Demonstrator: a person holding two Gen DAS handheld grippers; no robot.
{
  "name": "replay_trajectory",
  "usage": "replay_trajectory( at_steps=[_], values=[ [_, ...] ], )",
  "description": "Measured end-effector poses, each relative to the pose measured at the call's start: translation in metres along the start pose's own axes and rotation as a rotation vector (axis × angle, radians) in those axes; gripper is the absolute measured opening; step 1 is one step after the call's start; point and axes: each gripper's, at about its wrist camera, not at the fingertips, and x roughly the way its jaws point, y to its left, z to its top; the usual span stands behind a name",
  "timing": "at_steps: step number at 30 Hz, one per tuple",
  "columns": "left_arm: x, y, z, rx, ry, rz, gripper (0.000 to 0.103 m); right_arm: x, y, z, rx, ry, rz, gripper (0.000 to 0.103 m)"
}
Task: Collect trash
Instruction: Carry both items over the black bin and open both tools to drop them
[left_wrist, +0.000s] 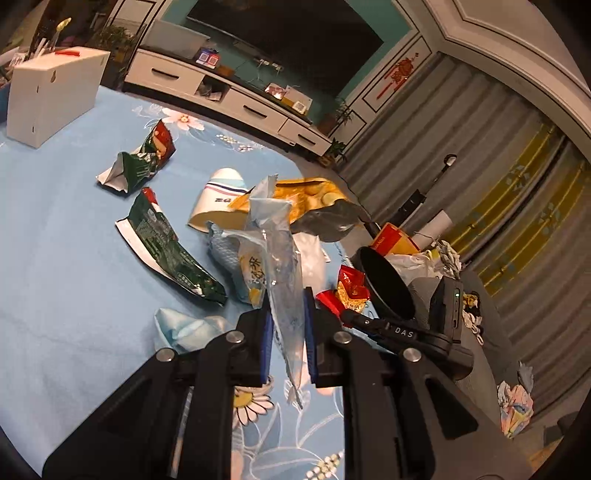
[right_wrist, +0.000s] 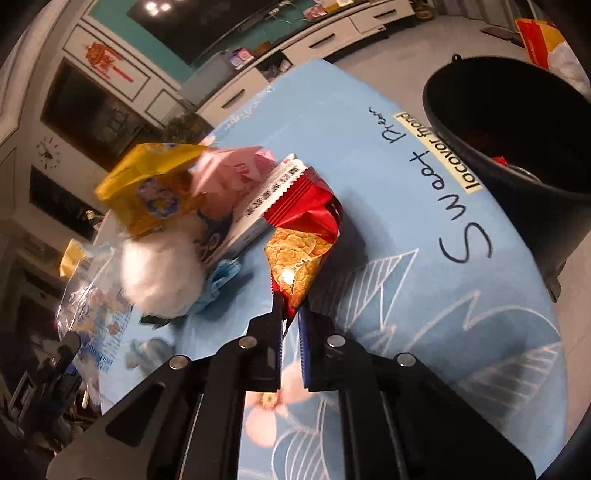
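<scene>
Up close, left gripper (left_wrist: 288, 325) clamped on a clear plastic wrapper (left_wrist: 280, 266), pinched between the blue pads (left_wrist: 266, 339) and standing up out of the fingers above a light blue tablecloth (left_wrist: 55, 229) printed with flowers. Beyond it, scattered on the cloth: two torn green packets (left_wrist: 162, 243) side by side, a tipped paper cup (left_wrist: 218, 201) touching a crumpled yellow bag (left_wrist: 306, 195), a pale blue wrapper (left_wrist: 188, 328) just beside the left finger, and a white box (left_wrist: 48, 92) well apart at the far corner. Just past the table edge, a black bin (left_wrist: 388, 284) with a red wrapper (left_wrist: 351, 288) close to its rim. Right gripper (right_wrist: 291, 317) closed on the lower tip of a red snack bag (right_wrist: 303, 243), bag lifted clear of the cloth and tilted. Behind that, a heap of litter: yellow packet (right_wrist: 147, 188), pink wrapper (right_wrist: 229, 170), white wad of tissue (right_wrist: 162, 273), small printed carton (right_wrist: 258, 210). Same black bin (right_wrist: 509, 155) at the upper right, beside the table, with something red showing inside. Black lettering "Sweet" (right_wrist: 443, 206) running across the cloth near the bin.
</scene>
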Motion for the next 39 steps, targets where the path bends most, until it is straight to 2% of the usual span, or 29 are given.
replay_trajectory(
  at_steps=[7,13,21,23,28,32,34,36,39],
  values=[
    [-0.028,-0.032,0.012,0.07,-0.072,-0.039,0.016,-0.053,-0.006,-0.004,-0.05,-0.123,-0.022,0.009],
    [0.007,-0.083,0.029,0.188,-0.04,-0.081,0.016,-0.081,-0.034,0.007,-0.011,-0.221,-0.075,0.009],
    [0.122,-0.164,0.038,0.342,0.102,-0.162,0.016,-0.114,-0.088,0.029,0.068,-0.324,-0.176,0.009],
    [0.157,-0.184,0.038,0.375,0.142,-0.18,0.016,-0.114,-0.102,0.036,0.085,-0.328,-0.196,0.009],
    [0.236,-0.219,0.035,0.386,0.24,-0.222,0.016,-0.104,-0.129,0.053,0.117,-0.322,-0.233,0.009],
    [0.272,-0.234,0.025,0.412,0.269,-0.206,0.018,-0.098,-0.146,0.061,0.125,-0.302,-0.256,0.014],
    [0.284,-0.237,0.022,0.42,0.28,-0.189,0.028,-0.094,-0.155,0.064,0.141,-0.29,-0.271,0.023],
    [0.289,-0.233,0.022,0.407,0.279,-0.168,0.06,-0.091,-0.164,0.065,0.161,-0.282,-0.278,0.03],
    [0.286,-0.223,0.023,0.374,0.273,-0.17,0.066,-0.091,-0.169,0.061,0.178,-0.284,-0.277,0.036]
  ],
)
